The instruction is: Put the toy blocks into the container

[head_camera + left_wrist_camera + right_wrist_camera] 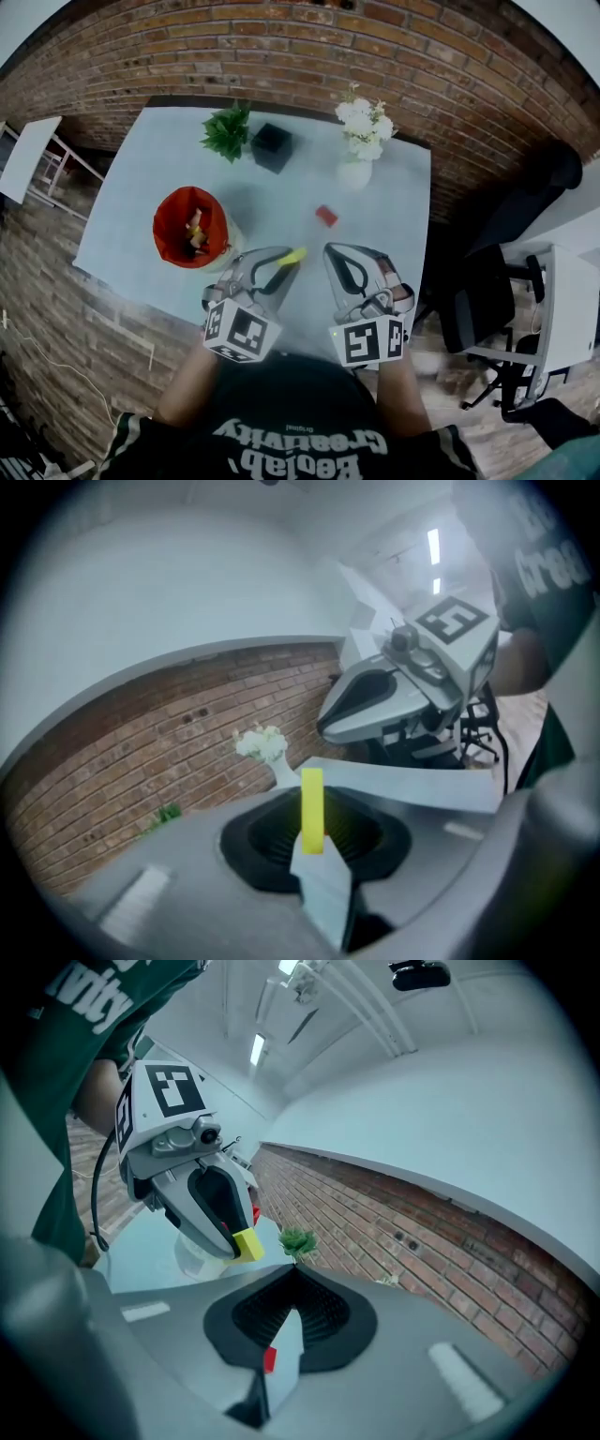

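One yellow block [295, 254] in left gripper [312, 829]; right gripper [297, 1286] closed, empty; black box [272, 147] head-view-only.

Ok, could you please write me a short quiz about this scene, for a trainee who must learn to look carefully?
1. True or false: the left claw is closed on a yellow block.
2. Where does the red block lie?
A. on the table
B. inside the vase
C. on top of the green plant
3. What colour is the container that already has blocks inside?

Key: 1 true; 2 A; 3 red.
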